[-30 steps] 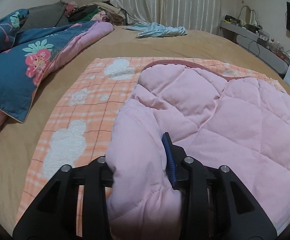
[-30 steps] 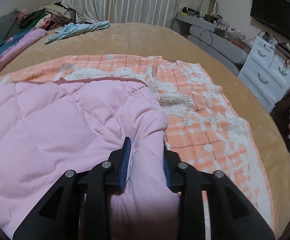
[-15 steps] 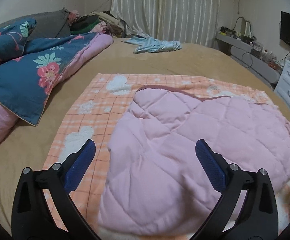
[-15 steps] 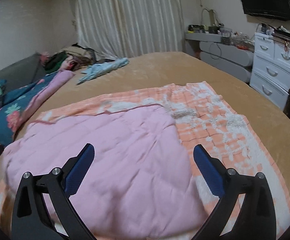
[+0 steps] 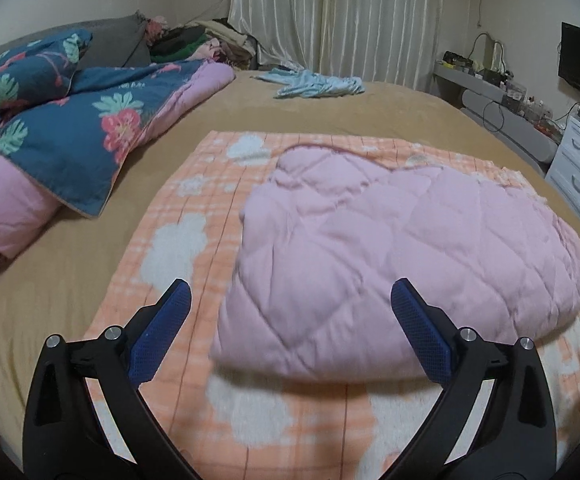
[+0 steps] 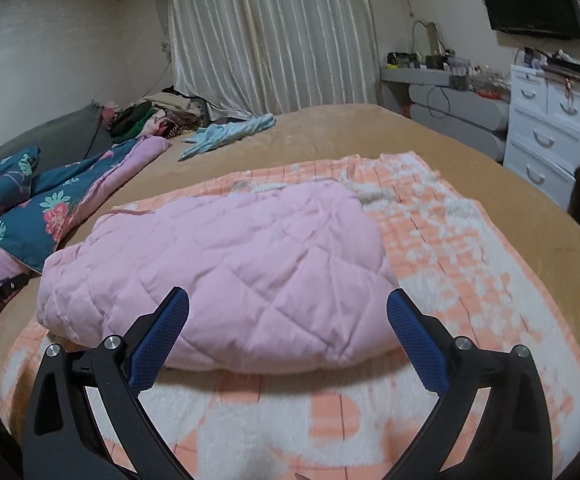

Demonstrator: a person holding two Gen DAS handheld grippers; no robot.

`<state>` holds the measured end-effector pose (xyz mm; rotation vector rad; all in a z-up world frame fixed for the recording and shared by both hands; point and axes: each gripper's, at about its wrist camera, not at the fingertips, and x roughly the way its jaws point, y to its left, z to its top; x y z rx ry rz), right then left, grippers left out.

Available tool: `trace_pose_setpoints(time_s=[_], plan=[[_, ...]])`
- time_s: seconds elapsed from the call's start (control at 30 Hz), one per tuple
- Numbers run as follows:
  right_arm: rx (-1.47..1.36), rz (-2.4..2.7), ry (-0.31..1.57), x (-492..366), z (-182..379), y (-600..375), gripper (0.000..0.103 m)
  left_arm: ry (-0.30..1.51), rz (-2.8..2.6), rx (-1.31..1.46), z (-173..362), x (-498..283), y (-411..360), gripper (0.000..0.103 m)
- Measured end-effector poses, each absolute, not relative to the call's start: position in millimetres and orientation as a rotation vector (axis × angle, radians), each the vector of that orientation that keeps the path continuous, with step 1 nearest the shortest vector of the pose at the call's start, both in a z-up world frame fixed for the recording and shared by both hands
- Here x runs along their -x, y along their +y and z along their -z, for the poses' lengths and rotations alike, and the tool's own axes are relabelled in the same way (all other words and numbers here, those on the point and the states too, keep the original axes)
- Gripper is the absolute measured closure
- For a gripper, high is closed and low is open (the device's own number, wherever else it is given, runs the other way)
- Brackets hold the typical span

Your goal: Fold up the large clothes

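Inspection finds the pink quilted garment (image 5: 389,248) lying folded on the orange checked blanket (image 5: 194,216), which is spread over the tan bed (image 5: 369,108). We note the left gripper (image 5: 290,330) and right gripper (image 6: 288,330) both spread wide, holding nothing, poised above the garment's near edge without touching it.

Quilted jacket (image 5: 401,264) laid on the blanket (image 5: 194,216), comforter (image 5: 62,136) left of the blanket, small garment (image 5: 317,86) behind it, drawers (image 6: 545,136) to its right
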<state>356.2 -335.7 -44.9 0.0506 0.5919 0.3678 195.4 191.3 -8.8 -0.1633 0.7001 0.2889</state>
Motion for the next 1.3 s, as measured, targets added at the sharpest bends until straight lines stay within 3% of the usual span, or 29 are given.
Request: trace_pose_setpoints(time_s=[0.33,0.87,1.3], plan=[[-0.042,-0.265,0.664,-347,72,-340,0.004,0.759,-0.290,0.230,41,-178,189,0.009],[-0.115,-0.214,0.759,-372,98,-335,0.004,0.754,-0.170,0.832,94,-210,233,0.009],[-0.438,-0.196,0.911,-418,127,-355,0.004,0.742,-0.123,1.093,130,-231,245,0.008]])
